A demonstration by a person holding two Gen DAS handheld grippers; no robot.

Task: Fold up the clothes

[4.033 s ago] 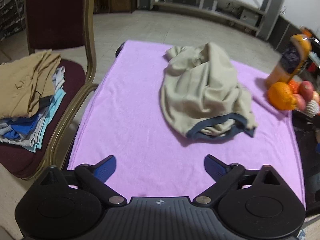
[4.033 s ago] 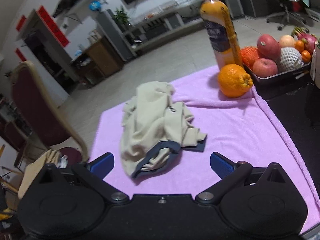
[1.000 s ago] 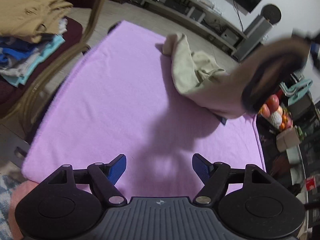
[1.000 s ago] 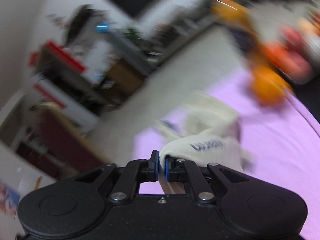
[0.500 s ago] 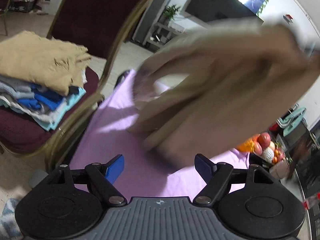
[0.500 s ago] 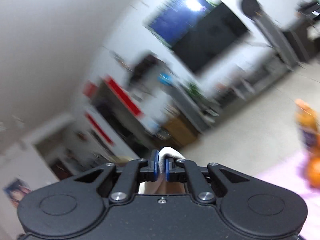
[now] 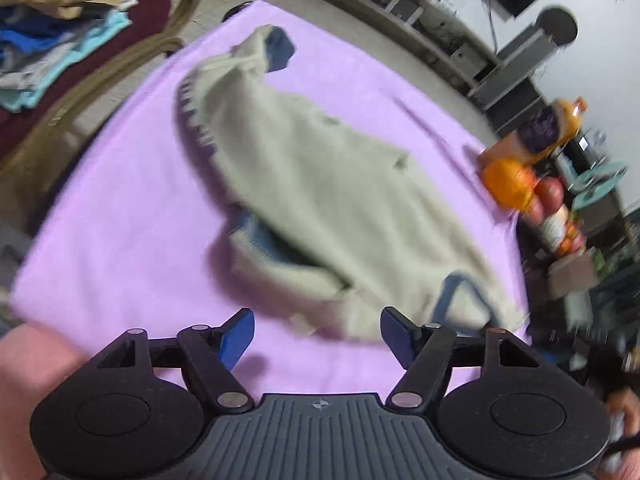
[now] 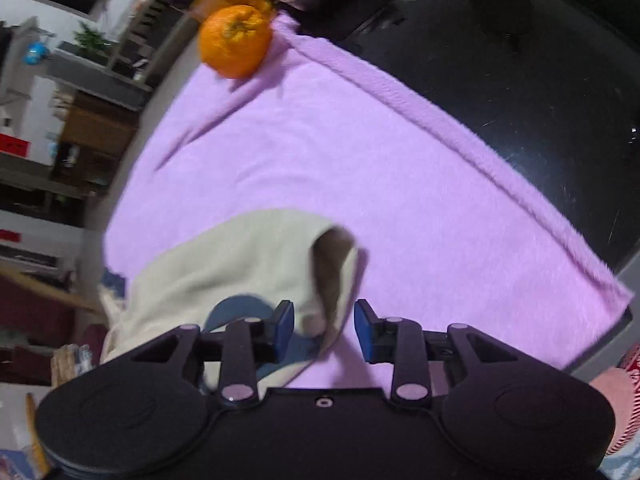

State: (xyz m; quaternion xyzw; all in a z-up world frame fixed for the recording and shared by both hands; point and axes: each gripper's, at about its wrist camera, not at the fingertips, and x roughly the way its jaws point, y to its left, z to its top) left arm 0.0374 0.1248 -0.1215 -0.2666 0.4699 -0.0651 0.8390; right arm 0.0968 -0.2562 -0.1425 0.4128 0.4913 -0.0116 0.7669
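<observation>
Motion blur is smearing the beige shirt [image 7: 320, 184] in the left view, where it is lying spread across the purple blanket [image 7: 120, 208] on the tabletop, its blue-trimmed edges hard to trace. The left tongs [image 7: 314, 330] are hanging spread above its near edge, holding nothing. Only the right view is showing the right tongs [image 8: 323, 326] parted around a shirt fold, not pinching it, with an orange [image 8: 234, 40] near the blanket's far corner. A chair's clothes pile [image 7: 60, 20] is getting cut off at the frame edge.
</observation>
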